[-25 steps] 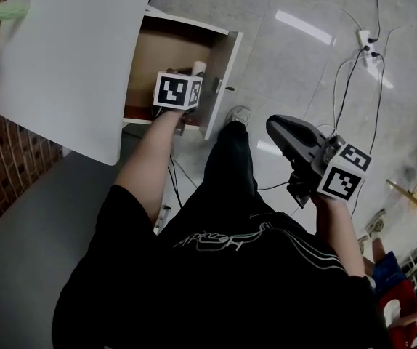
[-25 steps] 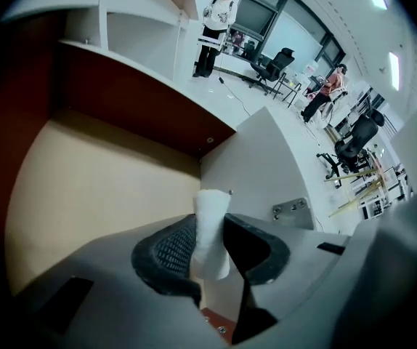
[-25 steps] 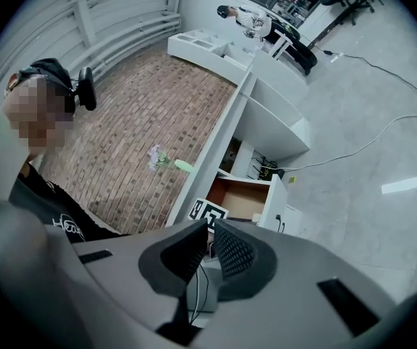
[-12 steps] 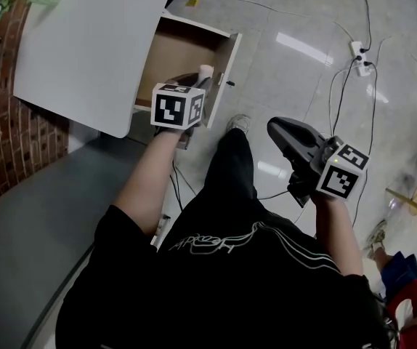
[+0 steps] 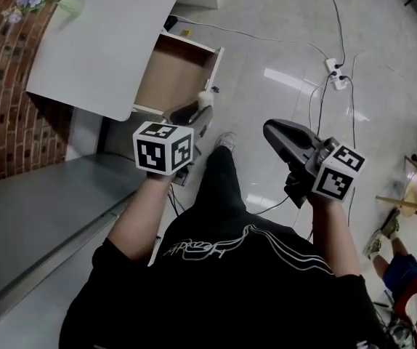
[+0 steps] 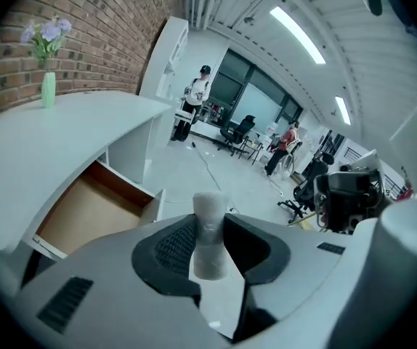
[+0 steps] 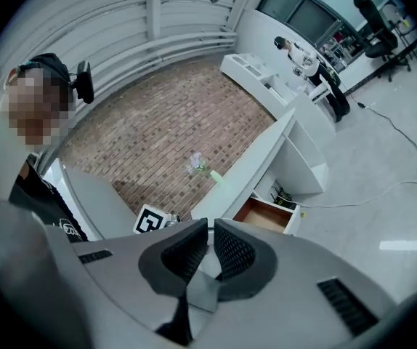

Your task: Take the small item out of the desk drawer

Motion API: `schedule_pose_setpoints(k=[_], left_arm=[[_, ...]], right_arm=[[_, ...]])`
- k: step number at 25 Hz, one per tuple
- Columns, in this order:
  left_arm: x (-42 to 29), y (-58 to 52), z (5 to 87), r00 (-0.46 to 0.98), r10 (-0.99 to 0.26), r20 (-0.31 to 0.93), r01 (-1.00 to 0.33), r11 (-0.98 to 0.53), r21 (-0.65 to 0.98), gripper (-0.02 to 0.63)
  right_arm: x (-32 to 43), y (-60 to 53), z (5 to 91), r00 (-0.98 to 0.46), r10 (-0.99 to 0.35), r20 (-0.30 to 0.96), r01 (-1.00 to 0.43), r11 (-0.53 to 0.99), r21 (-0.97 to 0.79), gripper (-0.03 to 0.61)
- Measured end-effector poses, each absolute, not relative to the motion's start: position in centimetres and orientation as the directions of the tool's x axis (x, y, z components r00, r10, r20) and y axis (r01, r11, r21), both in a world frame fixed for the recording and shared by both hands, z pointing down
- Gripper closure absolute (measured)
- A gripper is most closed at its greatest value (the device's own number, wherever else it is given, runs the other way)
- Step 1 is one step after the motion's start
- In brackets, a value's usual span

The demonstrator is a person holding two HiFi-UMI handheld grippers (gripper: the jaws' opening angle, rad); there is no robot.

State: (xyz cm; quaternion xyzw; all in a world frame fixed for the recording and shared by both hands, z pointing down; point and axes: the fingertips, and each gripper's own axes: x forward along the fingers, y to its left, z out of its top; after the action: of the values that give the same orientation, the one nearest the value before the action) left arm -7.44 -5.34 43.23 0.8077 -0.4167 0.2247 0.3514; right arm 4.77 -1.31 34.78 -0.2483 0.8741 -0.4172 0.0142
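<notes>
My left gripper (image 5: pixel 196 110) is shut on a small white cylinder (image 5: pixel 205 97), held upright between the pads, clear of the drawer and above the floor. In the left gripper view the cylinder (image 6: pixel 209 233) stands between the dark pads (image 6: pixel 171 247). The open wooden drawer (image 5: pixel 175 73) sticks out from under the white desk top (image 5: pixel 107 42) and looks bare inside. My right gripper (image 5: pixel 275 131) hangs off to the right over the floor, its jaws together with nothing between them, as the right gripper view (image 7: pixel 211 242) shows.
A brick wall (image 5: pixel 5 122) runs along the left behind the desk. A green vase with flowers (image 5: pixel 62 3) stands on the desk top. Cables and a power strip (image 5: pixel 332 67) lie on the glossy floor. Office chairs and people (image 6: pixel 196 97) are far back.
My left gripper has drawn back out of the drawer toward the person, carrying the white cylinder. The right gripper has stayed where it was.
</notes>
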Motion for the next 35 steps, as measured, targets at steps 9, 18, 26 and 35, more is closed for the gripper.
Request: schedule_pose_setpoints(k=[9,18,26,35], left_arm=[[-2.9,5.1,32.8,0.675,-0.545,0.497,-0.737,-0.472,0.484,0.477],[-1.5,9.6,21.3,0.745,-0.585,0.321,-0.664,-0.597,0.451,0.476],[-1.6,10.7,17.3,0.748,-0.613,0.256,-0.657,-0.628,0.417,0.476],[-2.0,10.6,16.4,0.752,-0.608,0.254,-0.655,-0.647,0.390,0.476]], right_arm=[[5.7,6.6,29.3,-0.887,-0.439,0.144,-0.413,0.613,-0.673,0.523],[5.3,10.7,20.3,-0.908,-0.411,0.085,-0.392,0.756,-0.525,0.523],[5.1,11.4,16.3,-0.908,-0.417,0.038,-0.390,0.807,-0.444,0.523],[4.7,11.2,15.9,-0.901,-0.430,0.049,-0.411,0.813,-0.413,0.523]])
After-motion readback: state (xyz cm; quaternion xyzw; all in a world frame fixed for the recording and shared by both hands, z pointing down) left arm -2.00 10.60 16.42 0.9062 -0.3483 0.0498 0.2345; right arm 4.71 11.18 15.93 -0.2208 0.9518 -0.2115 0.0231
